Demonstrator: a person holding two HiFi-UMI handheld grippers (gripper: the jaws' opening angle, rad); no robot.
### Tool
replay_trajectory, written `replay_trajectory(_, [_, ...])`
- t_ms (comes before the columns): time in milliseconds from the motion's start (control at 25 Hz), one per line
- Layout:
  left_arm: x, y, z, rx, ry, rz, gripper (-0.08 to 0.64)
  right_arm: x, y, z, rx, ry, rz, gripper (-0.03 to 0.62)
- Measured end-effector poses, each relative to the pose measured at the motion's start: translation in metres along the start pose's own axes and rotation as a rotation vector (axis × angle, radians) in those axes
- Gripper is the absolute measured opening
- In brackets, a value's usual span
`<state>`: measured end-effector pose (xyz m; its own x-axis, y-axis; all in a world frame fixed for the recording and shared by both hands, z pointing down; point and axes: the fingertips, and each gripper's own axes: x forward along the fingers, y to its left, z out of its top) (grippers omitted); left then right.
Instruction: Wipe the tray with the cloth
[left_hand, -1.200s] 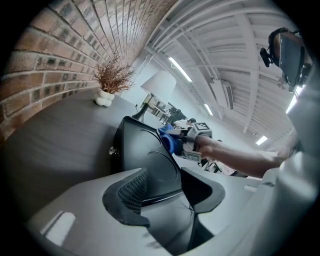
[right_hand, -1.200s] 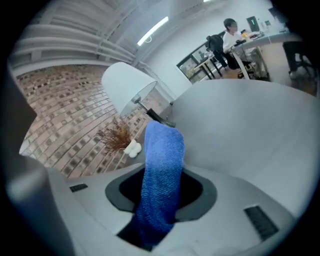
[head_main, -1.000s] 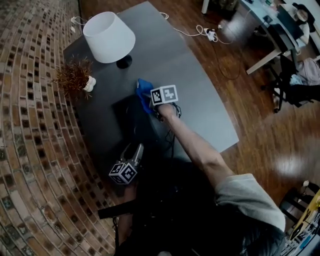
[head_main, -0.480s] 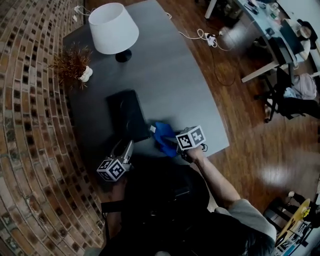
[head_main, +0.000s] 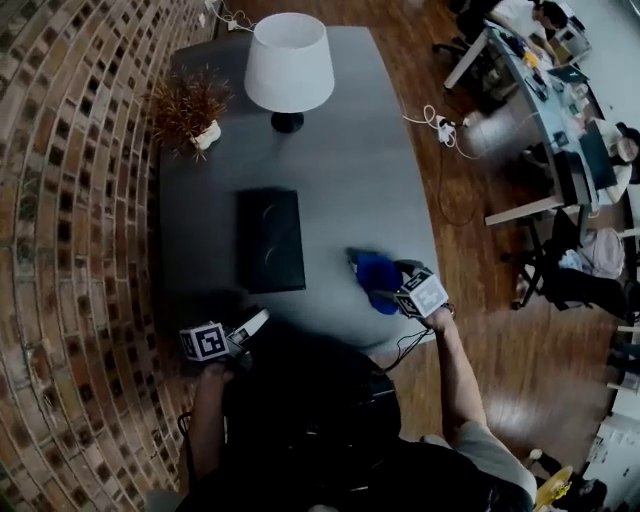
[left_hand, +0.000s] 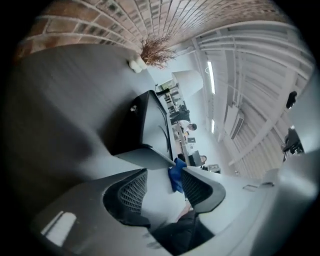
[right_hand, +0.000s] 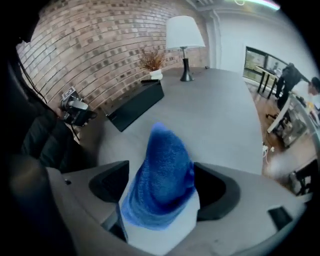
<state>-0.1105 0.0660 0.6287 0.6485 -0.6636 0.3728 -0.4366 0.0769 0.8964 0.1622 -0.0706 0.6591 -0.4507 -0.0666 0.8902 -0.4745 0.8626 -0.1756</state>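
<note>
Tray (head_main: 270, 240): black, flat, rectangular, on matte grey worktop (head_main: 350, 130). In head view, fuzzy blue cloth (head_main: 378, 272) lies apart from it, near worktop edge.
Left gripper view: left gripper (left_hand: 164, 172) has ribbed pads slightly apart, nothing between.
Right gripper view: right gripper (right_hand: 161, 167) jaws have just been opening (cloth bunched loose between them).

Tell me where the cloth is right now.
In the head view the cloth sits on the table near its front right edge, right of the tray, between the right gripper's fingers, which have just been opening.
</note>
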Motion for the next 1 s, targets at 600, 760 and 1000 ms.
replay_trajectory(600, [0.026, 0.003, 0.023, -0.149, -0.126, -0.059, 0.235, 0.145, 0.049, 0.309, -0.367, -0.12, 0.258, 0.422])
replay_trajectory(760, [0.02, 0.01, 0.03, -0.091, -0.134, -0.036, 0.253, 0.158, 0.049, 0.285, -0.453, 0.043, 0.294, 0.322])
replay_trajectory(1000, [0.003, 0.04, 0.085, -0.007, -0.179, 0.061, 0.255, 0.125, 0.029, 0.229, -0.292, 0.066, 0.281, 0.343])
